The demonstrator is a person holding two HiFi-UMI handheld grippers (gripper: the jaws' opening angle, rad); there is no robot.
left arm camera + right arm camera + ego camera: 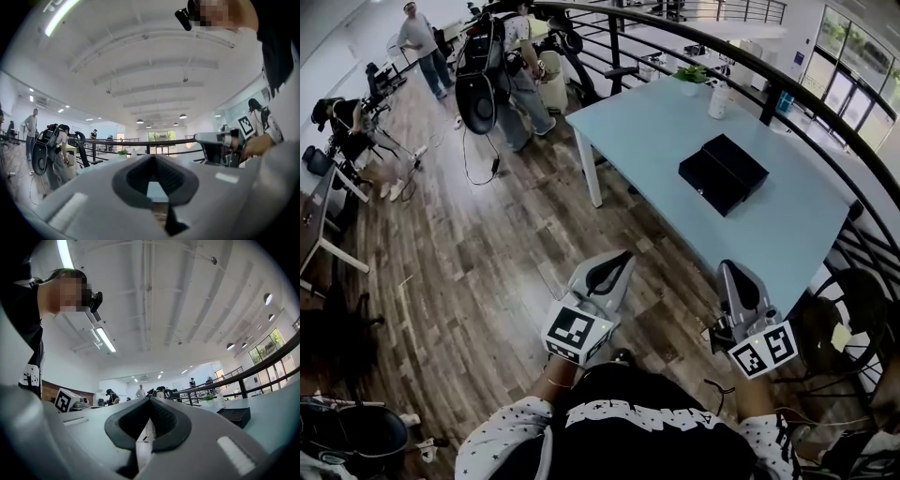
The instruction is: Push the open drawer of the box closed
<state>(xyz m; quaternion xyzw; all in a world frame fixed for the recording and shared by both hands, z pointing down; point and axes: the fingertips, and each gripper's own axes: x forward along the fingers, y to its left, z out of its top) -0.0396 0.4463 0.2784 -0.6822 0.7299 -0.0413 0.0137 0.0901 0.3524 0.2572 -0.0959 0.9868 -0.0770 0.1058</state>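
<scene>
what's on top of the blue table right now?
A black box sits in the middle of the table; a potted plant and a white bottle stand near its far edge. The box's contents are covered by its top.

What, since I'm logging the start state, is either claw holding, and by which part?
Nothing: left claw and right claw are both shut, empty, away from the black box.

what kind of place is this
Probably an open-plan office or lab on an upper level: a black railing curves past the pale blue table, and the floor is wood plank.
</scene>
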